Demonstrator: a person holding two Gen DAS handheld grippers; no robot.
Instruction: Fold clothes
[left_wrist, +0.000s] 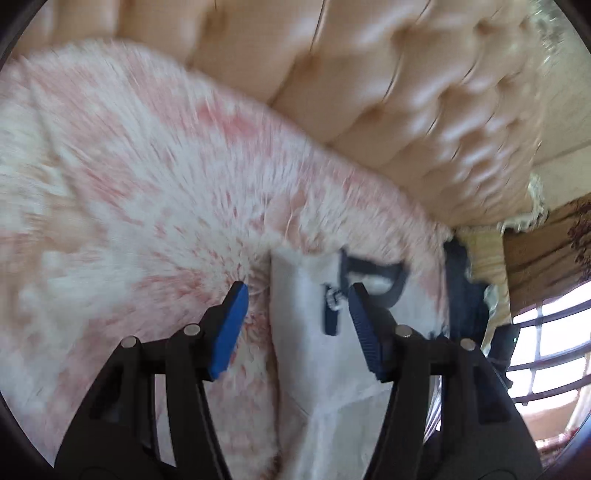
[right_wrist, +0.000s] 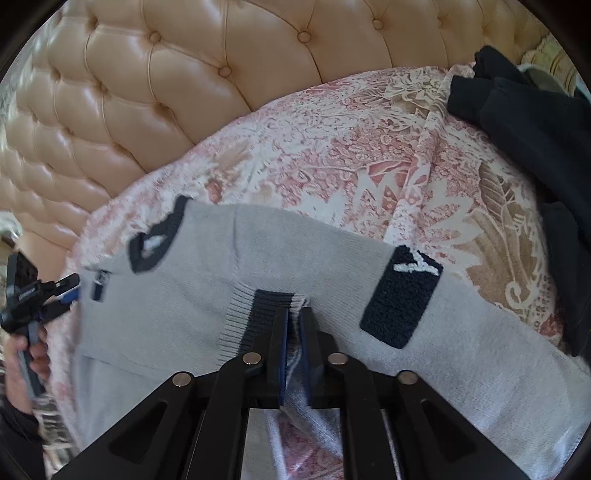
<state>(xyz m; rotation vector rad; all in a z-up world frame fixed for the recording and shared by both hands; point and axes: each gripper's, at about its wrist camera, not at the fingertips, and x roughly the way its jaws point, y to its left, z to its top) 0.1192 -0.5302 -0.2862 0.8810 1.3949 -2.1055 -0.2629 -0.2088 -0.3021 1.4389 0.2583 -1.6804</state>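
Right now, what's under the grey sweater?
The pink floral bedspread shows around the grey sweater; whatever lies beneath it is covered. The right gripper pinches its cuff.

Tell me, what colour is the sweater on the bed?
The sweater is light grey with dark navy patches and trim, clearest in the right wrist view.

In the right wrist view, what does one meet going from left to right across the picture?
Left gripper held in a hand → grey sweater → right gripper shut on its ribbed cuff → navy patch → dark clothes.
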